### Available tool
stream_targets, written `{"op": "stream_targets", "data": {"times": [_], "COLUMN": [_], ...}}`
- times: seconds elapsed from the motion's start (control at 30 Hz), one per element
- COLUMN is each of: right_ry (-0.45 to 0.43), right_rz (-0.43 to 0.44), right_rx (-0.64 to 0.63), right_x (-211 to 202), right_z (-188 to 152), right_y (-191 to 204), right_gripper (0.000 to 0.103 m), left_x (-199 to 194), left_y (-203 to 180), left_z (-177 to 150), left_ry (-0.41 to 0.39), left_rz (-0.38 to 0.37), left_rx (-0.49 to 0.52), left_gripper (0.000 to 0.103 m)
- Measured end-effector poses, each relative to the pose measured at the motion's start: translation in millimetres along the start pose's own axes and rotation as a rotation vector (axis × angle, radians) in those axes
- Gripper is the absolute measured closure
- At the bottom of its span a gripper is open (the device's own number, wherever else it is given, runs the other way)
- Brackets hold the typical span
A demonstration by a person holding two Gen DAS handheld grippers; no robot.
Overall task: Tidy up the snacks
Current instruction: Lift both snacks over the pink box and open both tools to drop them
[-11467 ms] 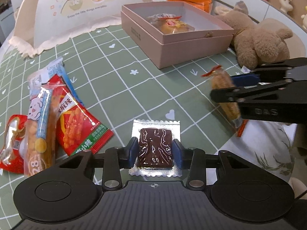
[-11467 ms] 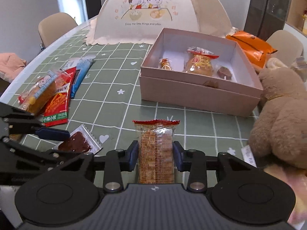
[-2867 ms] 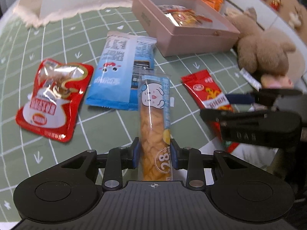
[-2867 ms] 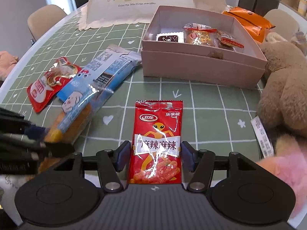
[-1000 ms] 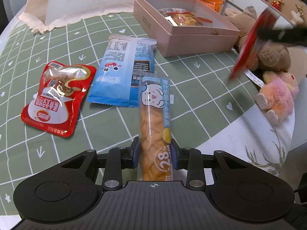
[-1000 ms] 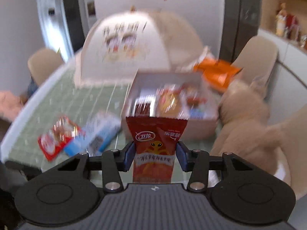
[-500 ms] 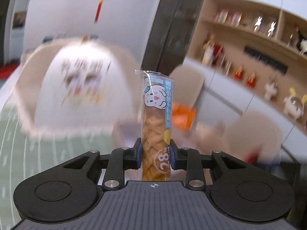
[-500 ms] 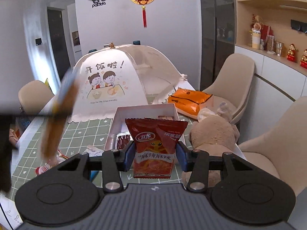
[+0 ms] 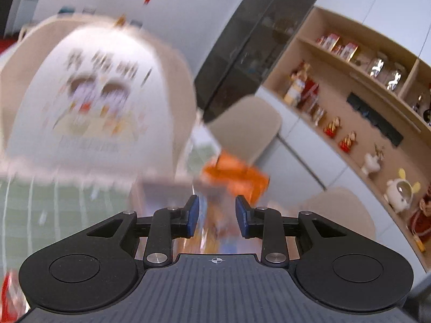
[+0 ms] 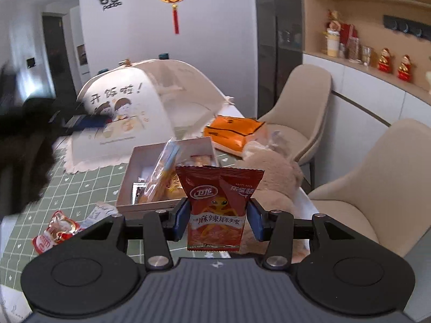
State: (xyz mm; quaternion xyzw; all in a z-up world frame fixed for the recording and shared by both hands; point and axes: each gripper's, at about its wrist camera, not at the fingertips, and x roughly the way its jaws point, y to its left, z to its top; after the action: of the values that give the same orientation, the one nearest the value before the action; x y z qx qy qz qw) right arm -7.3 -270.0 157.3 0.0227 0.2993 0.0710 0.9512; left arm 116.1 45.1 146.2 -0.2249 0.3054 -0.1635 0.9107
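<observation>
My right gripper (image 10: pixel 217 222) is shut on a red spicy-snack packet (image 10: pixel 216 208) and holds it upright, high above the table. Beyond it the pink box (image 10: pixel 150 206) holds several snacks, and the long blue-and-orange twist snack (image 10: pixel 161 173) is dropping slantwise into it. My left gripper (image 9: pixel 217 216) is open with nothing between its blue pads; its view is blurred by motion. The left gripper also shows in the right wrist view as a dark blur (image 10: pixel 24 145) at the left.
A white mesh food cover (image 10: pixel 129 113) stands at the back of the green checked table (image 10: pixel 78 185). A red packet (image 10: pixel 54 231) and a blue one (image 10: pixel 98 212) lie left of the box. An orange bag (image 10: pixel 234 132), a teddy bear (image 10: pixel 272 175) and chairs are on the right.
My left gripper has opened and let go of the long twist snack, which now falls into the pink box. My right gripper still holds the red packet up high.
</observation>
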Motion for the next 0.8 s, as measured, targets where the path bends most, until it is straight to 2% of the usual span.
{"op": "stream_targets", "data": {"times": [0.17,0.3,0.37,0.4,0.47,0.53,0.63,0.73,0.8], "right_ry": [-0.059,-0.049,-0.044,-0.032,-0.014,0.023,0.085,0.145,0.186], "right_rz": [0.036,0.138,0.196,0.199,0.13,0.099,0.193,0.255,0.296], "right_rx": [-0.028,-0.041,-0.039,-0.049,-0.054,-0.052,-0.067,-0.193,-0.268], "right_x": [2,30,58,77,107,127,135,139,142], "right_z": [35,79,99,107,116,111,80,38,13], "right_y": [1,14,24,31,43,55,82,127,158], "right_gripper": [0.057,0.056,0.042,0.03,0.029,0.029,0.029,0.029,0.029], "left_x": [-30,-53,-62,-66,-78,-95,-115,-126,-132], "left_y": [37,48,53,56,68,81,100,124,133], "left_z": [-59,-83,-89,-90,-91,-92,-100,-110,-115], "left_ry": [0.159,0.133,0.117,0.113,0.097,0.063,0.04,0.049,0.046], "left_rz": [0.06,0.07,0.075,0.083,0.122,0.198,0.32,0.424,0.454], "left_rx": [-0.14,-0.154,-0.149,-0.151,-0.159,-0.17,-0.201,-0.263,-0.29], "left_gripper": [0.07,0.07,0.07,0.07,0.07,0.07,0.07,0.07,0.07]}}
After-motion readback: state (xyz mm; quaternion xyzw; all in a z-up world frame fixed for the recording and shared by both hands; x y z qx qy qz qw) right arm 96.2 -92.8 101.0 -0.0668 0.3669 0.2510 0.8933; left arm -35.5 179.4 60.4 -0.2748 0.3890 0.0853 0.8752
